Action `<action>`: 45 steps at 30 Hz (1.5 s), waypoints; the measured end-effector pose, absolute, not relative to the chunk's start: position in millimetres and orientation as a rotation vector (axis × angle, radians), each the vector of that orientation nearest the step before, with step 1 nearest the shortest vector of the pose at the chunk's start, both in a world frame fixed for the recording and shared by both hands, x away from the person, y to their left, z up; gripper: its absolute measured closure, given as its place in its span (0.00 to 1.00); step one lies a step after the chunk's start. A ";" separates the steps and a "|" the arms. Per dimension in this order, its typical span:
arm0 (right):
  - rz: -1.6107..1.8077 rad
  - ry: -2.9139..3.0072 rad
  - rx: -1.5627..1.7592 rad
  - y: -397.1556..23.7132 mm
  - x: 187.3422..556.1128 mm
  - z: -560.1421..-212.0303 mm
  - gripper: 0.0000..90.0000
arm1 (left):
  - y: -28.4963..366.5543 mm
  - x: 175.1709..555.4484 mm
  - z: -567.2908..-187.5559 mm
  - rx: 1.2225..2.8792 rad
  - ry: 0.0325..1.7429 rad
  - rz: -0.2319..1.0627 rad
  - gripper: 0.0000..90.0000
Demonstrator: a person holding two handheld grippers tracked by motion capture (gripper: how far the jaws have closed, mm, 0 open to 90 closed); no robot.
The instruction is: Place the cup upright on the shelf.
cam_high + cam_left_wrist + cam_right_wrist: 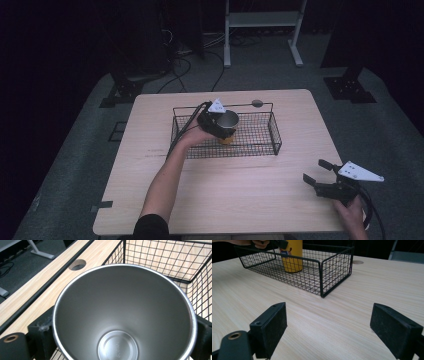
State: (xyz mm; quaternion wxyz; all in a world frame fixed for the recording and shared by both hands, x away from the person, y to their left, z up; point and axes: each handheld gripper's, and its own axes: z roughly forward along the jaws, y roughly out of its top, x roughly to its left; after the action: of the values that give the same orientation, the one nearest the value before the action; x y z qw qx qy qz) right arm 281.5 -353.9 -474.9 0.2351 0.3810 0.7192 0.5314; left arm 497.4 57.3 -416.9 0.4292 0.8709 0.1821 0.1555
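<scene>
Currently: steel cup, yellow outside, upright with mouth up, clamped across its body by the left hand-held gripper inside the wire basket on the desk. Right hand-held gripper lies well apart at the near right edge, jaws wide and empty, so the left is nearer.

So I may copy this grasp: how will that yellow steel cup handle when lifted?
The cup looks rigid, so the left tool shouldn't dent it. It is empty, so probably light. Smooth steel may slip, and it narrows toward the base, so perhaps tippy.
</scene>
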 end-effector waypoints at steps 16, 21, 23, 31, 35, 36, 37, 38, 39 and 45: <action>1.457 1.974 1.044 -354.3 281.4 -475.0 0.14 | 61.2 494.4 -407.6 2.119 0.453 0.413 0.02; 1.464 1.972 1.039 -355.4 281.1 -474.9 0.14 | 61.3 492.1 -404.2 2.104 0.449 0.425 0.01; 1.470 1.968 1.043 -356.1 281.0 -474.9 0.14 | 61.3 491.7 -403.5 2.097 0.449 0.428 0.01; 1.458 1.978 1.033 -354.6 280.5 -475.1 0.14 | 63.5 489.5 -397.0 2.062 0.442 0.439 0.01; 1.450 1.977 1.041 -353.9 280.7 -475.1 0.14 | 63.6 485.8 -392.8 2.050 0.436 0.450 0.01; 1.447 1.979 1.041 -353.6 280.8 -475.2 0.14 | 63.6 484.4 -391.8 2.043 0.437 0.448 0.01; 1.445 1.981 1.045 -353.4 281.0 -475.2 0.14 | 63.8 483.0 -390.8 2.039 0.434 0.449 0.01; 1.445 1.981 1.045 -353.4 281.0 -475.2 0.14 | 63.8 483.0 -390.8 2.039 0.434 0.449 0.01; 1.438 1.981 1.046 -353.0 281.1 -475.3 0.14 | 64.1 479.8 -388.6 2.032 0.426 0.455 0.01; 1.439 1.978 1.051 -353.3 281.4 -475.3 0.14 | 65.1 471.5 -383.4 2.015 0.405 0.451 0.01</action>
State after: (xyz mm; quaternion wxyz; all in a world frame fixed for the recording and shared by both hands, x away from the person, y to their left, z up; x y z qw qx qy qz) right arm 281.4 -353.3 -475.3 0.2372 0.3835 0.7217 0.5251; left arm 471.5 65.1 -383.4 0.4958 0.8316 0.1670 0.1862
